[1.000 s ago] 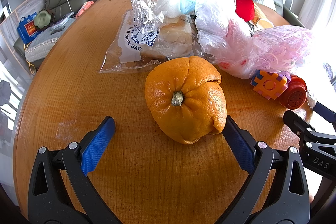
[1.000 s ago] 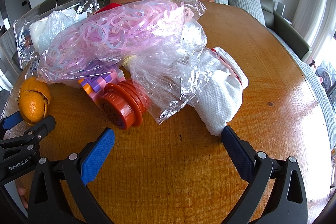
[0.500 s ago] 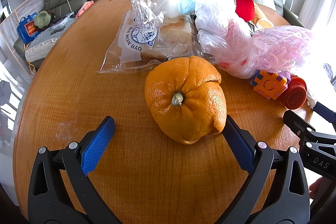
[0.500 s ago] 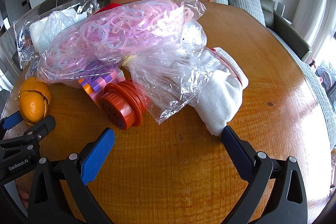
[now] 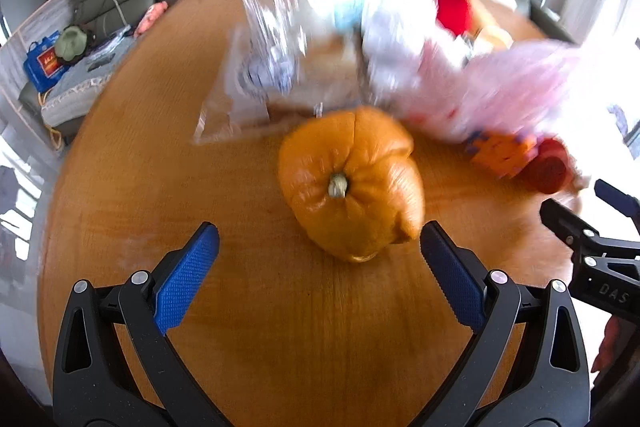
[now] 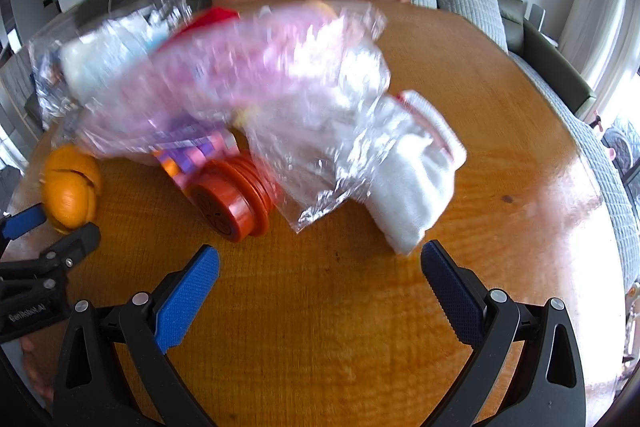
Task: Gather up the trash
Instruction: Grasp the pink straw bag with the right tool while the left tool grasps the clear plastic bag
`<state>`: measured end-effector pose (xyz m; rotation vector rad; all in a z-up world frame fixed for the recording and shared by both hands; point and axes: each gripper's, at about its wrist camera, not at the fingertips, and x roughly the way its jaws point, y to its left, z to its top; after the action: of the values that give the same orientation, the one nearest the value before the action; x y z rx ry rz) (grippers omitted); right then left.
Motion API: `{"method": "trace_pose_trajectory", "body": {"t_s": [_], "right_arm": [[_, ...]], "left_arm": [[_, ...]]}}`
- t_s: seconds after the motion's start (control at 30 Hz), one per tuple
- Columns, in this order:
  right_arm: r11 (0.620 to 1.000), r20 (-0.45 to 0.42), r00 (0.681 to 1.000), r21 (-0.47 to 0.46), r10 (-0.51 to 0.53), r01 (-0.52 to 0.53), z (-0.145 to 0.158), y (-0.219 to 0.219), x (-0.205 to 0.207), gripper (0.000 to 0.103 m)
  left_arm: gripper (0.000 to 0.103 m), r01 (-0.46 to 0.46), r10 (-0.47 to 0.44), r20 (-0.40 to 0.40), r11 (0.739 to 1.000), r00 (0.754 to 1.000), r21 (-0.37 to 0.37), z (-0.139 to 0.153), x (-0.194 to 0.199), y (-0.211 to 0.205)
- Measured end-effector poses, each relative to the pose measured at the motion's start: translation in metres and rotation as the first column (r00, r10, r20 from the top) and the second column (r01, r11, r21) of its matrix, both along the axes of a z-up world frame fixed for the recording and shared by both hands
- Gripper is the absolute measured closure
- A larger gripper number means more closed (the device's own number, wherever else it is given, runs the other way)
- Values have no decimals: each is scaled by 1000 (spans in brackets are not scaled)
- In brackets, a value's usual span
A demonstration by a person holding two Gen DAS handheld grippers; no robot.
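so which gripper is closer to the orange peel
Left. The left gripper is open right in front of the orange peel, one finger almost touching it. The right gripper sits off to the side by the white cloth.

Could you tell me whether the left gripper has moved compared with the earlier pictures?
Yes. The left gripper has begun moving: its view is motion-blurred, and the orange sits slightly further from the fingers than before, so it seems to be lifting or backing off.

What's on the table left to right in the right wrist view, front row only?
Orange → red lid stack → clear plastic bag → white cloth.
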<state>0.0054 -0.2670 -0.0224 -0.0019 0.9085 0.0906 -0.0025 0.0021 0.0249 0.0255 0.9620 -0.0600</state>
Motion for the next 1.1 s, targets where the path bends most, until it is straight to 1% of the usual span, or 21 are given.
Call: {"method": "trace_pose_trajectory", "body": {"t_s": [0.03,0.07,0.2,0.3,0.37,0.4,0.53,0.57,0.67,0.77,0.8,0.87,0.9,0.93,0.97,1.0,1.03,1.07,1.1], "right_arm": [[1000,15,1000,12,10,-11,10,-5,-5,3],[1000,19,1000,18,24,-24,16,-8,-8,3],[995,16,996,50,87,-87,39,-14,-17,3],[991,21,992,48,128,-129,53,-4,-19,3],[986,16,990,84,140,-141,64,-3,-13,3],[984,14,990,109,141,-142,70,-3,-10,3],[973,-3,993,199,120,-117,83,3,14,3],[973,-7,994,205,110,-106,81,6,16,7],[972,-34,997,227,71,-61,80,13,35,8],[969,-86,996,246,21,0,70,13,53,12],[968,-101,995,249,2,23,68,12,59,15],[969,-118,993,244,-7,36,65,12,66,41],[970,-128,992,241,-6,37,64,12,70,44],[968,-136,991,250,2,32,64,12,72,54],[964,-137,990,263,16,21,65,11,75,71],[961,-135,990,278,27,12,67,10,76,76],[954,-125,992,299,33,6,71,9,77,82],[952,-111,993,307,33,3,74,8,77,86],[952,-89,996,305,32,-4,79,8,77,86]], "left_arm": [[6,2,-2,29,1000,1000,-16,12,-3,1],[6,5,-4,42,1000,999,-24,21,-3,7],[6,15,-12,35,998,999,-69,48,1,21],[6,22,-20,55,999,998,-41,64,12,25],[6,29,-27,71,999,997,-32,73,25,29],[6,30,-27,76,999,997,-29,76,25,28],[6,30,-29,66,1000,997,-7,82,38,29],[6,29,-28,67,1000,997,-7,83,40,30],[6,24,-23,70,1000,997,-2,84,42,29],[6,30,-30,58,1000,998,3,80,45,29],[6,34,-35,55,999,998,6,80,47,29],[6,38,-39,52,999,998,16,79,51,29],[6,42,-43,49,999,998,17,77,53,29],[6,45,-45,41,999,998,14,76,56,28],[6,48,-48,31,999,998,8,74,60,27],[6,50,-50,17,999,999,0,72,65,27],[6,51,-51,10,999,999,-4,71,68,27],[6,52,-52,1,999,999,-8,69,72,27],[6,52,-52,-14,999,999,-15,67,77,27]]}}
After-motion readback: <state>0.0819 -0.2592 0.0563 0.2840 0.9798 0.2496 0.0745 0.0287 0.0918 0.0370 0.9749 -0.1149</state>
